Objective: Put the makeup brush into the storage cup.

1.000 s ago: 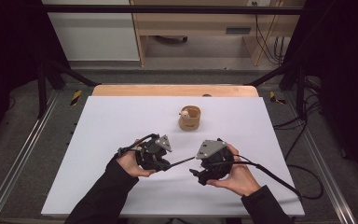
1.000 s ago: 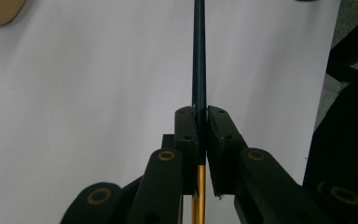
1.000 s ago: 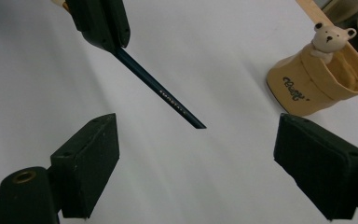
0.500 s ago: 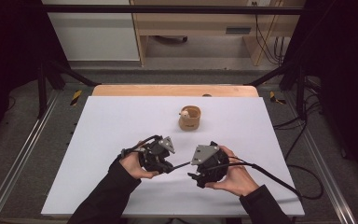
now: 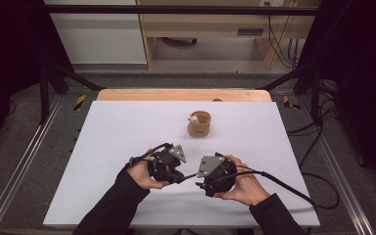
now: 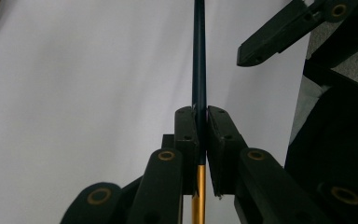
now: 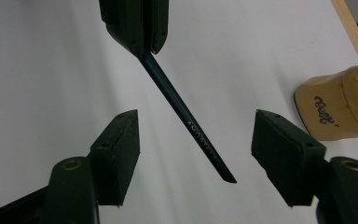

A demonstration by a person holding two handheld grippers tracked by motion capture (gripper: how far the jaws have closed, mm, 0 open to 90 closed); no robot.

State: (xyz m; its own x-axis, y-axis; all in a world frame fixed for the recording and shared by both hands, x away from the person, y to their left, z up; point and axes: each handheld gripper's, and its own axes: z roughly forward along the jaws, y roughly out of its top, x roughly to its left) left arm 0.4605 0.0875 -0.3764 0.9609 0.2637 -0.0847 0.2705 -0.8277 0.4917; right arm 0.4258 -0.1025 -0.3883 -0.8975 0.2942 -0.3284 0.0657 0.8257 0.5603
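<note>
Near the front middle of the white table point(image 5: 127, 132), the left gripper point(image 6: 200, 135) has its two black jaws pressed together on a slim dark blue pencil point(image 6: 198, 60), whose gold-coloured end pokes out behind the pads toward the hand. In the right gripper view the same pencil point(image 7: 186, 121) slants down from the left gripper's clamped pads point(image 7: 135, 23) into the gap of the right gripper point(image 7: 196, 149), its free end hanging between the two pads and touching neither; pale lettering runs along the shaft. The right gripper's jaws have just been closing, yet they stand well apart with the pencil loose between them. In the high view the two grippers sit just beside each other, the left gripper point(image 5: 178, 171) to the left and the right gripper point(image 5: 200, 181) to its right, each in a hand with a dark sleeve; the pencil itself is too thin to make out clearly there. Farther back, right of centre, a small tan cup point(image 5: 199, 125) stands on the table, well apart from both grippers, with something pale at its rim.
</note>
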